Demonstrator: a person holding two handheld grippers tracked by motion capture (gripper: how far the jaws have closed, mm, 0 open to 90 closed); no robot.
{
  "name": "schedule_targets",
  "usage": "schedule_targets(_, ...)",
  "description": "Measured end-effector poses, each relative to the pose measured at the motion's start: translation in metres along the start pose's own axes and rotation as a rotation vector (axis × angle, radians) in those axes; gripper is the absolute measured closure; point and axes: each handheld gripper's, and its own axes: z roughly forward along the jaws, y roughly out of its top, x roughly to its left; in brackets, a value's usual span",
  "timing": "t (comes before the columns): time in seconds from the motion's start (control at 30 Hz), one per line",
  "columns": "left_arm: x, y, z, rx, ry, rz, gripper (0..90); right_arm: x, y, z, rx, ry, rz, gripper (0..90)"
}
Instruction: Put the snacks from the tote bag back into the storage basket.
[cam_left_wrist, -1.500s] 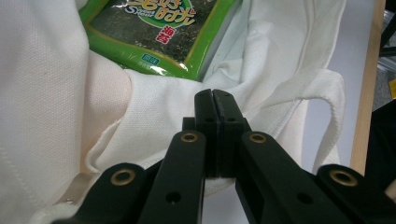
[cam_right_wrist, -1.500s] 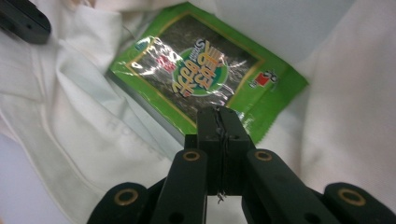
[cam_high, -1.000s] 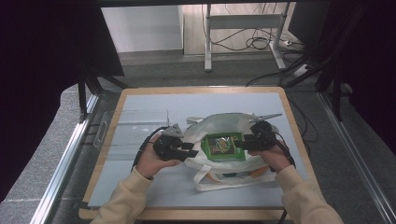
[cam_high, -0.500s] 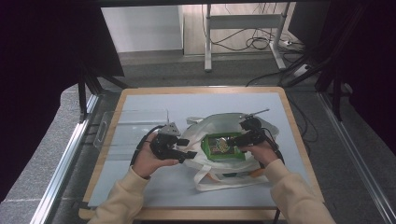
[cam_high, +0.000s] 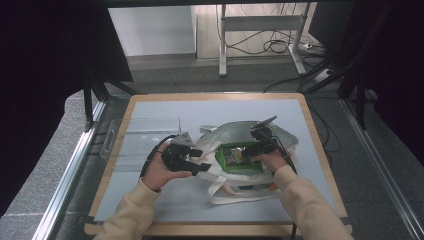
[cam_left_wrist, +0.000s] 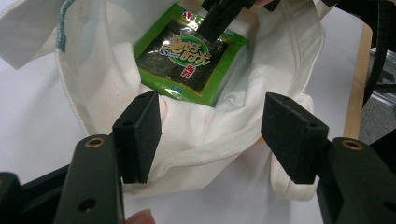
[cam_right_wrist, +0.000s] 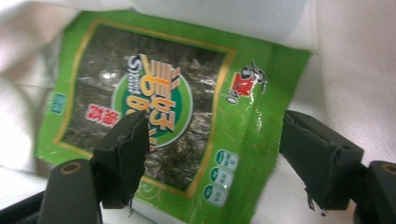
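right gripper (cam_high: 248, 149) has dropped into the bag (cam_high: 295, 140), jaws just opening off the seaweed pack (cam_right_wrist: 154, 116); left gripper (cam_left_wrist: 212, 135) just widening too, bag rim loose between; pack's in, hands still to withdraw.

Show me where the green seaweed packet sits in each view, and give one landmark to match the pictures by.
High view: green seaweed packet right of centre, inside the white bag.
Left gripper view: upper middle, in the bag's mouth.
Right gripper view: across the centre, between that gripper's open jaws.
Shared landmark: the white bag's cloth around the packet.
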Motion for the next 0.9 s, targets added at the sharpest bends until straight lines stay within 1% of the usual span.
schedule_targets(0.07,0.0,0.0,0.0,0.001,-0.002,-0.001,37.5,-0.002,0.001,0.003,0.007,-0.004,0.017,23.8)
schedule_targets(0.13,0.001,-0.001,0.0,0.003,-0.002,-0.001,37.5,-0.005,0.002,0.005,0.022,-0.01,0.024,24.1)
schedule_targets(0.17,0.002,-0.001,0.0,0.003,-0.001,0.005,37.4,-0.005,0.002,0.007,0.027,-0.014,0.033,24.4)
schedule_targets(0.23,0.002,-0.001,0.0,0.003,0.001,0.004,37.5,-0.006,0.001,0.011,0.047,-0.015,0.03,24.2)
schedule_targets(0.3,0.002,-0.001,0.0,0.0,0.002,0.005,37.5,-0.007,0.001,0.013,0.051,-0.006,0.049,25.1)
schedule_targets(0.4,0.001,-0.001,-0.001,-0.001,0.004,0.004,37.5,-0.008,0.001,0.014,0.047,0.016,0.044,27.8)
schedule_targets(0.47,0.001,-0.001,0.0,0.001,0.004,0.006,37.5,-0.008,0.001,0.014,0.047,0.03,0.047,31.4)
schedule_targets(0.5,0.001,-0.001,0.0,0.002,0.004,0.006,37.5,-0.009,0.001,0.013,0.048,0.028,0.045,33.0)
schedule_targets(0.53,0.001,-0.001,0.0,0.003,0.004,0.006,37.5,-0.01,0.001,0.013,0.047,0.03,0.046,36.5)
schedule_targets(0.6,0.001,0.0,-0.001,0.011,0.006,0.017,37.5,-0.012,0.0,0.012,0.045,0.05,0.044,43.3)
schedule_targets(0.63,0.001,-0.001,0.0,0.003,0.005,0.006,37.5,-0.013,0.0,0.012,0.045,0.066,0.048,47.5)
schedule_targets(0.67,0.0,-0.001,0.0,0.004,0.005,0.0,37.5,-0.014,0.0,0.012,0.045,0.084,0.05,52.3)
schedule_targets(0.7,0.001,-0.001,0.0,0.004,0.005,0.001,37.5,-0.014,0.0,0.012,0.049,0.111,0.072,56.0)
schedule_targets(0.77,0.001,-0.001,0.001,0.005,0.005,0.0,37.5,-0.016,-0.001,0.013,0.045,0.134,0.066,60.9)
schedule_targets(0.83,0.001,-0.001,0.001,0.006,0.007,-0.003,37.5,-0.017,0.0,0.013,0.05,0.158,0.075,65.4)
schedule_targets(0.9,0.002,-0.001,0.001,0.007,0.007,0.004,37.5,-0.018,0.0,0.013,0.049,0.177,0.079,71.4)
